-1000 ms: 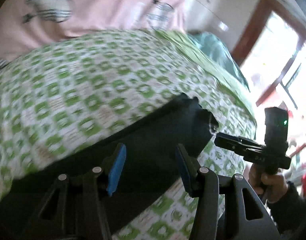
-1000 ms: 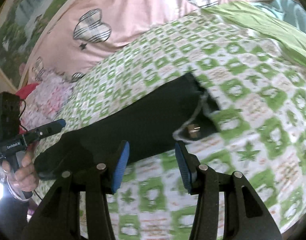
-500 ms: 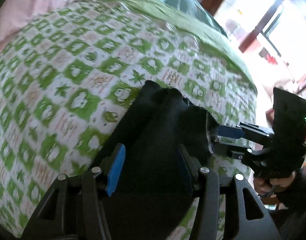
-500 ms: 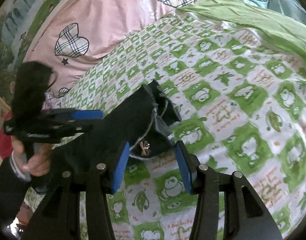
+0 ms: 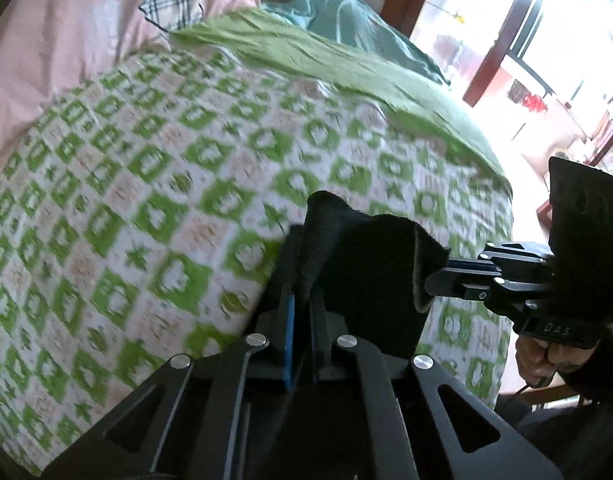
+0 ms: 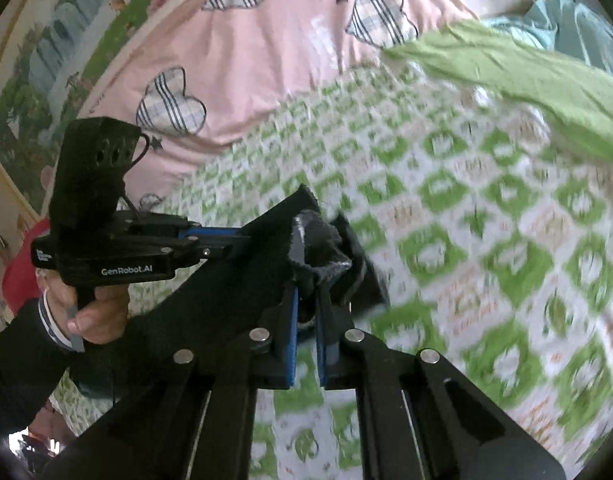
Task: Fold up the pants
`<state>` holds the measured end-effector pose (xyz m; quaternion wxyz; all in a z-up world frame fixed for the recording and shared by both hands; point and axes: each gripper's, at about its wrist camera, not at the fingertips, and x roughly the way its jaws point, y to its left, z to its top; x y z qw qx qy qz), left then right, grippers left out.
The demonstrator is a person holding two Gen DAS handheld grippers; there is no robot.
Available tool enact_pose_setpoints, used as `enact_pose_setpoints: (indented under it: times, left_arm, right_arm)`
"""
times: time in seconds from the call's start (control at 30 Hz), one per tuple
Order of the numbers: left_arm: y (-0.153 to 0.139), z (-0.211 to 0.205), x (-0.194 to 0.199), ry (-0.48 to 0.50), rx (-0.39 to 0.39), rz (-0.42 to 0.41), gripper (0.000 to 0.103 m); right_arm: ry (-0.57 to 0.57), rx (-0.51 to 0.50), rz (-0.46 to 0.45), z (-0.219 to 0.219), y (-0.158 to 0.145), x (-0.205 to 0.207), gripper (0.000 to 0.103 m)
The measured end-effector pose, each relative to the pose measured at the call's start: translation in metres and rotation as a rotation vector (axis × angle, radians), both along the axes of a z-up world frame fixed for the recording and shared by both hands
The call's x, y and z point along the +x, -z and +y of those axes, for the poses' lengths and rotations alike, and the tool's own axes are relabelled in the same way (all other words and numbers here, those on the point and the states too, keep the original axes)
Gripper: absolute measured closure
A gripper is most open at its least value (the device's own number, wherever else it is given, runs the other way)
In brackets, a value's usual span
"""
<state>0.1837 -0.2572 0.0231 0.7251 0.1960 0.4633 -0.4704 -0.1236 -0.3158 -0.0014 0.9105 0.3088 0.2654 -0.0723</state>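
The black pants point(image 5: 370, 264) hang bunched between both pairs of fingers, lifted off the bedding, grey inner lining showing at one pinched end.

Left gripper point(image 5: 300, 312), foreground: blue-padded fingers point(image 5: 289, 332) are pressed nearly together, with a fold of the black pants point(image 5: 370, 272) pinched between them. The cloth is raised above a green-and-white patterned bedspread point(image 5: 146, 200). Right gripper point(image 5: 446, 280), at right: the opposite edge of the pants is clamped, and the device is held in a hand point(image 5: 540, 356). Behind are seen a pink pillow point(image 5: 66, 32), a plain green sheet point(image 5: 326, 64) and a bright window point(image 5: 566, 40).
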Motion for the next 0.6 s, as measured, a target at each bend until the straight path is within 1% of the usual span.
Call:
enact_pose_setpoints:
  times: [0.07, 0.17, 0.27, 0.33, 0.37, 0.4, 0.43, 0.47, 0.5, 0.53, 0.57, 0.6]
  left_arm:
    - [0.002, -0.003, 0.005, -0.007, 0.012, -0.003, 0.099]
    - [0.020, -0.012, 0.010, 0.000, 0.064, 0.017, 0.098]
    - [0.035, -0.017, 0.013, -0.002, 0.096, 0.042, 0.096]
    - [0.038, -0.018, 0.016, -0.006, 0.095, 0.062, 0.088]
    - [0.037, -0.018, 0.018, -0.011, 0.092, 0.070, 0.087]
    - [0.037, -0.017, 0.022, -0.024, 0.094, 0.080, 0.079]
    - [0.036, -0.017, 0.024, -0.030, 0.092, 0.085, 0.072]
    - [0.034, -0.017, 0.026, -0.034, 0.088, 0.084, 0.070]
    - [0.032, -0.016, 0.028, -0.037, 0.089, 0.079, 0.067]
    - [0.031, -0.017, 0.029, -0.035, 0.088, 0.078, 0.064]
    - [0.030, -0.017, 0.030, -0.029, 0.087, 0.082, 0.062]
    - [0.031, -0.020, 0.029, -0.016, 0.093, 0.088, 0.059]
  right_arm:
    - [0.008, -0.006, -0.006, -0.005, -0.004, 0.005, 0.095]
    - [0.014, 0.010, 0.038, -0.010, 0.003, 0.013, 0.095]
    - [0.017, 0.018, 0.079, -0.009, 0.012, 0.017, 0.095]
    - [0.017, 0.026, 0.088, -0.010, 0.014, 0.015, 0.094]
    - [0.015, 0.027, 0.096, -0.011, 0.015, 0.015, 0.093]
    - [0.016, 0.033, 0.103, -0.012, 0.015, 0.013, 0.092]
    - [0.024, 0.036, 0.111, -0.014, 0.015, 0.012, 0.087]
    - [0.033, 0.035, 0.115, -0.015, 0.015, 0.011, 0.080]
    - [0.040, 0.035, 0.112, -0.015, 0.015, 0.010, 0.076]
    - [0.047, 0.038, 0.107, -0.017, 0.014, 0.008, 0.068]
    - [0.054, 0.044, 0.103, -0.018, 0.014, 0.006, 0.056]
    - [0.056, 0.053, 0.100, -0.019, 0.015, 0.005, 0.051]
